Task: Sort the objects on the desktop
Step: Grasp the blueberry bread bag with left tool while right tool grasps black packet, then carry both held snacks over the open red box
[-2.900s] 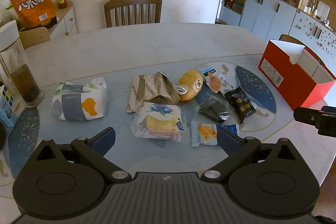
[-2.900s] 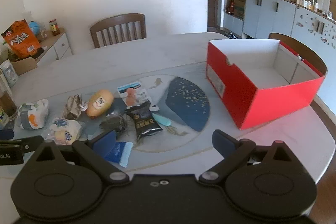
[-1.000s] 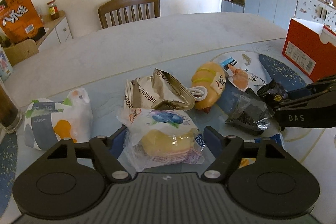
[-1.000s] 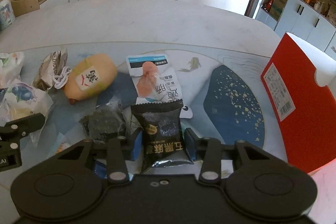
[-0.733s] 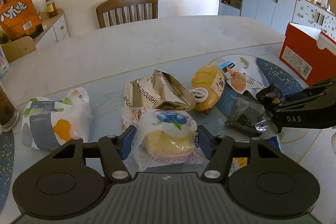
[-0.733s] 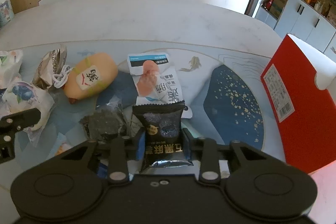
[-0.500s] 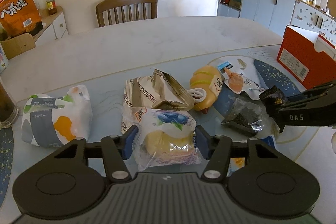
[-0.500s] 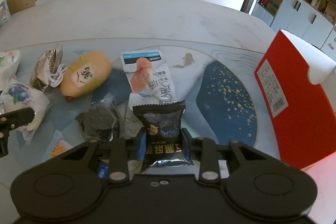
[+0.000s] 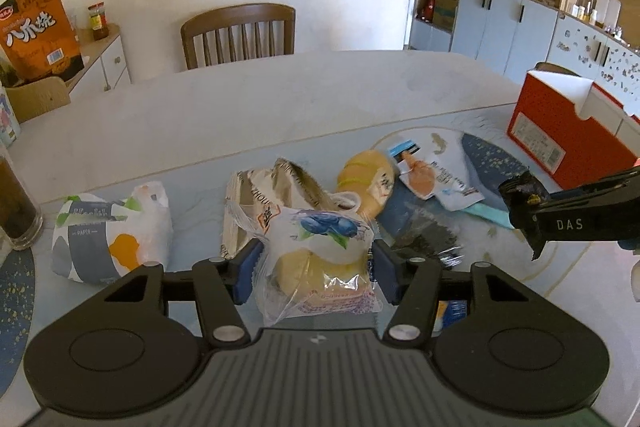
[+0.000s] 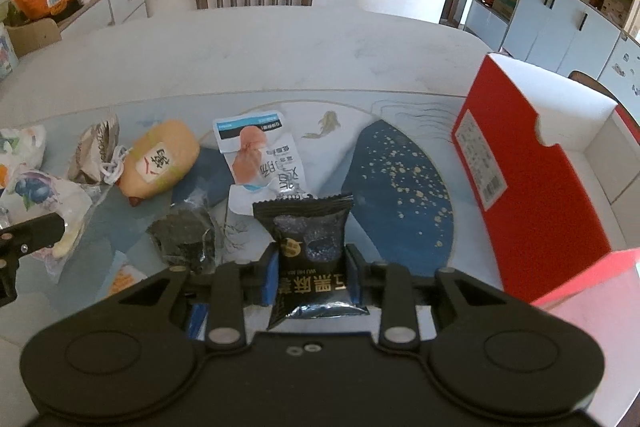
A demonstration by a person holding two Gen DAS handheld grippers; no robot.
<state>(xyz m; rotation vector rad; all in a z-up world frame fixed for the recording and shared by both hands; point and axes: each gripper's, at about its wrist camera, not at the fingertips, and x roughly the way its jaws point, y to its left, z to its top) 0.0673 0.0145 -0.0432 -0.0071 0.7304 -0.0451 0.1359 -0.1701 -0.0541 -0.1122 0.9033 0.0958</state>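
Both grippers have closed since the earliest frames, when their jaws stood wide apart over the snacks. Left gripper [image 9: 315, 269] is now clamped on the clear plastic bag of yellow bread with a blueberry print [image 9: 316, 259], its blue pads pressed into both sides of the bag. Right gripper [image 10: 311, 277] is clamped on the black foil snack packet with gold lettering [image 10: 310, 255]; the packet stands out forward between the pads, and in the left wrist view it appears raised off the surface.

Red cardboard box with white inner walls [image 10: 532, 163] stands open-topped near the right edge of the surface [image 10: 280, 55]. The part of its interior that shows holds nothing.

Remaining on the glass-covered part of the surface: a white and grey paper-print bread bag [image 9: 110, 237] toward the left edge, a crumpled beige wrapper [image 9: 280, 191], a tan bun-shaped packet with a label [image 10: 162, 163], a white pouch with a pink picture [image 10: 260, 155], and a dark clear-wrapped seaweed pack [image 10: 186, 239].
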